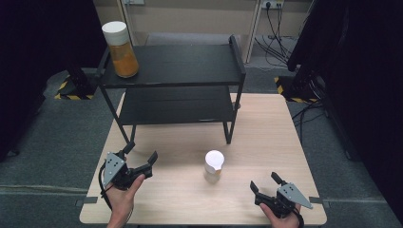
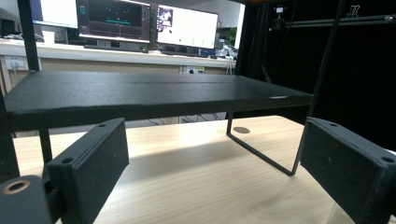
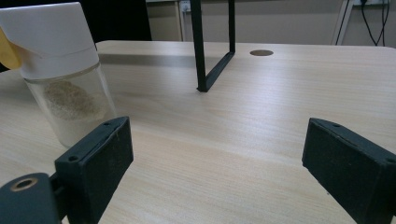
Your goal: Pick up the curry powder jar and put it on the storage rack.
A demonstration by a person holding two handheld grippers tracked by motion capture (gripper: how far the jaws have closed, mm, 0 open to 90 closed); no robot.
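Dark curtains and a grey floor frame a pale wooden table [image 1: 266,133] that fills the middle of the high view. At its far end, in the upper centre of the frame, stands a black two-tier shelf [image 1: 176,66], and on the top tier's upper-left corner sits a tall jar of orange powder [image 1: 120,49] with a white lid. Lower, just right of centre, a small spice jar [image 1: 214,166] stands upright on the bare table; in the right gripper view it shows at upper left, with a white flip-top cap and a clear body partly filled with pale powder. It looks light and rigid, its smooth wall probably slippery and possibly breakable if it is glass, so the clear body below the cap seems the best place to grip, squarely and with a gentle squeeze, not on the cap, which could pop off. The left tool [image 1: 140,160], at lower left, has its jaws spread wide and empty, facing the shelf. The right tool [image 1: 265,182], at lower right, is likewise released, near the jar but apart from it.
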